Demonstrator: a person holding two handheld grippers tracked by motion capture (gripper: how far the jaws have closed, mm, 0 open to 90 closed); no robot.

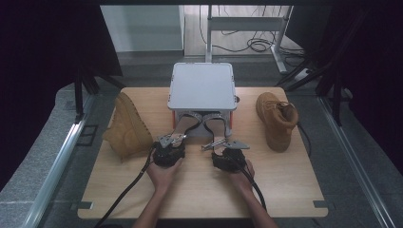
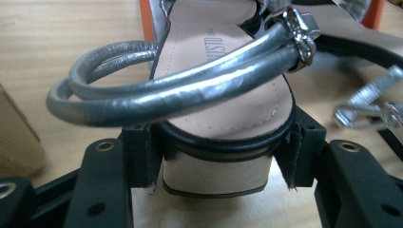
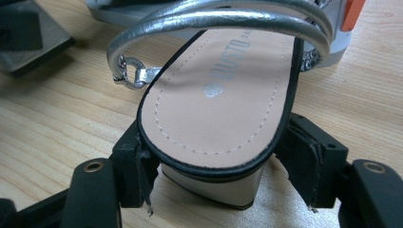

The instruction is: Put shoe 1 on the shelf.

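While both hold | left claw [image 2: 214, 156] clamps left sandal heel [image 2: 214, 178] | right claw [image 3: 221, 166] clamps right sandal heel [image 3: 214, 187]

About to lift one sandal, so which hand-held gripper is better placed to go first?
Probably the right hand-held gripper: its pads seem to press the right sandal's heel rim, while the left hand-held gripper looks looser.

Silver-strapped sandals [image 1: 202, 124] with beige insoles, tan boots [image 1: 277, 119], grey box [image 1: 202, 86]

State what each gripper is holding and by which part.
The left gripper clamps the heel block of one silver-strapped sandal; the right gripper clamps the heel block of the other sandal.
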